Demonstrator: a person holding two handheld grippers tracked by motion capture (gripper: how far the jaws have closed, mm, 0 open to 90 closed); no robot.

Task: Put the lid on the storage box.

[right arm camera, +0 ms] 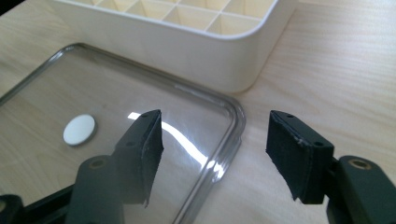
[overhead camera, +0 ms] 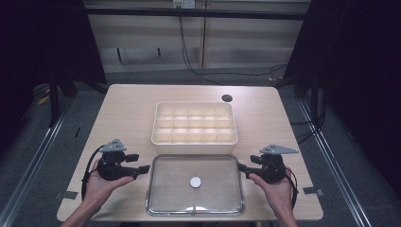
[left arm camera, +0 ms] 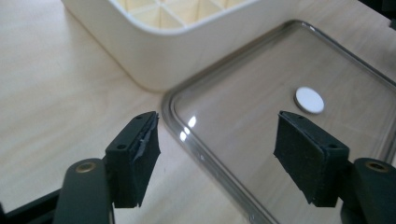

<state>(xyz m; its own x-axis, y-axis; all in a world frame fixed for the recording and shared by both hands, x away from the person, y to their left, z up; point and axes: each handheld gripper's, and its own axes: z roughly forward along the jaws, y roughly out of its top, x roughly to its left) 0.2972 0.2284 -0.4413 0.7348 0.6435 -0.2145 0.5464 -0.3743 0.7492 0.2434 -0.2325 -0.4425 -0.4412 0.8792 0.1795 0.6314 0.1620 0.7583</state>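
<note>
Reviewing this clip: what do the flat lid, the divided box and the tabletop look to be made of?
Flat lid: clear, glossy plastic, possibly glass; the wood grain shows through and it throws glare streaks. Divided box: cream, matte, probably moulded plastic, with smooth rounded corners and thin partitions. Tabletop: pale wood or wood-look laminate, with fine grain lines and low sheen.

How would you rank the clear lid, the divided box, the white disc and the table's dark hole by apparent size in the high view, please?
1. clear lid
2. divided box, slightly smaller
3-4. white disc and dark hole: alike

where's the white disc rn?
High view: the white disc lies mid clear lid, front centre of the table, just before the divided box.
</note>
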